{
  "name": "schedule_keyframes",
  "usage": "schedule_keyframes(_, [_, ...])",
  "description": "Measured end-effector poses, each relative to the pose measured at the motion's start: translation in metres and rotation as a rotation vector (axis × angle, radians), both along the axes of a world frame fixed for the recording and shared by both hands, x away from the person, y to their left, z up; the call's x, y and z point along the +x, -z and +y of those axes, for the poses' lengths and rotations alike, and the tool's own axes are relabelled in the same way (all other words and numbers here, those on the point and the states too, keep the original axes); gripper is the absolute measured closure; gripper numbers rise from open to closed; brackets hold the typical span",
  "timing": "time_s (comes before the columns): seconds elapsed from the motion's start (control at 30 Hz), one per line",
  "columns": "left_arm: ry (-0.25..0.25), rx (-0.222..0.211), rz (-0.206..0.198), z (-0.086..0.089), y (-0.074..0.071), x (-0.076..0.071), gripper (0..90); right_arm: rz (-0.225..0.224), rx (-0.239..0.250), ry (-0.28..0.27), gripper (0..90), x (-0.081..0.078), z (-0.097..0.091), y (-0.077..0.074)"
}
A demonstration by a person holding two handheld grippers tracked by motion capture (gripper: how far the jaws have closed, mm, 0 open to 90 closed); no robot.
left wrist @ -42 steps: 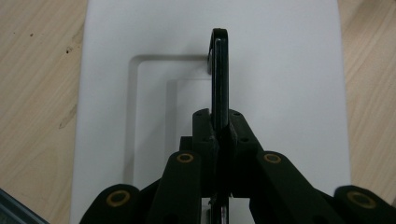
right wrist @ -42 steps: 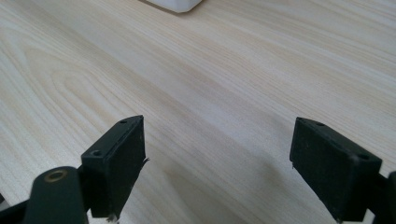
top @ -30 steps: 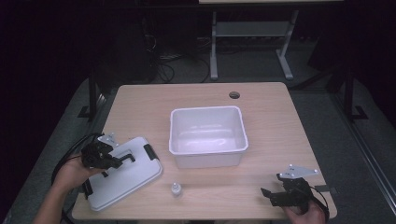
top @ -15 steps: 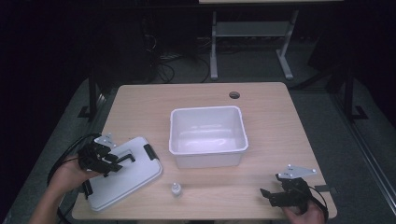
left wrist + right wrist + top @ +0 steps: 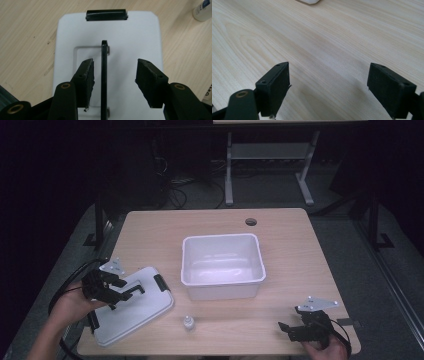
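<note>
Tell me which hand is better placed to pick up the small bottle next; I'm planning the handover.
Probably left. The left gripper hangs over the lid, its jaws having just opened off the handle, with the bottle just beyond the lid. The right gripper sits farther away, open, at the table's near right corner.

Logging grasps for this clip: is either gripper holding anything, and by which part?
Nothing held. The left gripper has just been opening around the lid handle, pads clear; right gripper open.

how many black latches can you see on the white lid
2. One black latch sits on the white lid's end nearest the white tub; the other latch is on the opposite end, partly hidden by the person's left hand.
</note>
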State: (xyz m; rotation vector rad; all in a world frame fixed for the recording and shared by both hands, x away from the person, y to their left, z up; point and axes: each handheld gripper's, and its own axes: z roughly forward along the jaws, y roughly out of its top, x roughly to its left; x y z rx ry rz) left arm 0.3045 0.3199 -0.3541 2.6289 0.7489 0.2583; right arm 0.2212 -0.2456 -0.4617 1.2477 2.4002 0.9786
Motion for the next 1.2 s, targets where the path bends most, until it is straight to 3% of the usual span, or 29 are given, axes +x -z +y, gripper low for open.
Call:
schedule_keyframes(0.27, [0.026, -0.008, 0.008, -0.014, -0.001, -0.005, 45.7, 0.0, -0.001, -0.002, 17.7, 0.0, 0.0, 0.0])
schedule_keyframes(0.9, [0.156, -0.006, 0.021, -0.059, 0.007, -0.024, 41.2, -0.004, -0.001, -0.003, 17.7, -0.001, 0.001, -0.001])
schedule_keyframes(1.2, [0.192, -0.019, 0.035, -0.077, 0.014, -0.028, 40.0, -0.005, -0.001, -0.003, 17.7, -0.001, 0.001, -0.001])
